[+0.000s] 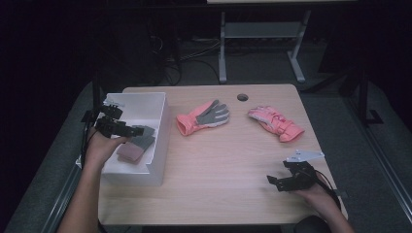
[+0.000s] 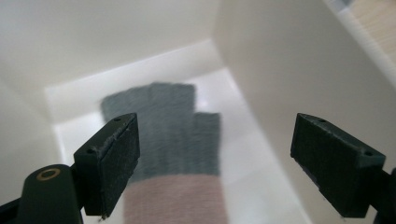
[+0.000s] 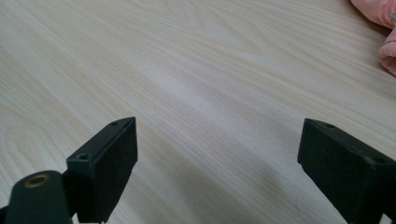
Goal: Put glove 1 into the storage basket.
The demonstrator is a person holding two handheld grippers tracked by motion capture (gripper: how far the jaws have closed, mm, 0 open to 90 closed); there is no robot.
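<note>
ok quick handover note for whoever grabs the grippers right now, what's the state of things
Left gripper: open, holding nothing, over the white bin just above the grey and pink glove lying on the bin floor.
Right gripper: open, holding nothing, low over bare table at the near right.
Done: one glove is in the bin.
Left: two pink gloves on the table, one palm-up with a grey palm beside the bin, the other further right. Probably both go in the bin next; the palm-up one is closest to the left gripper.
</note>
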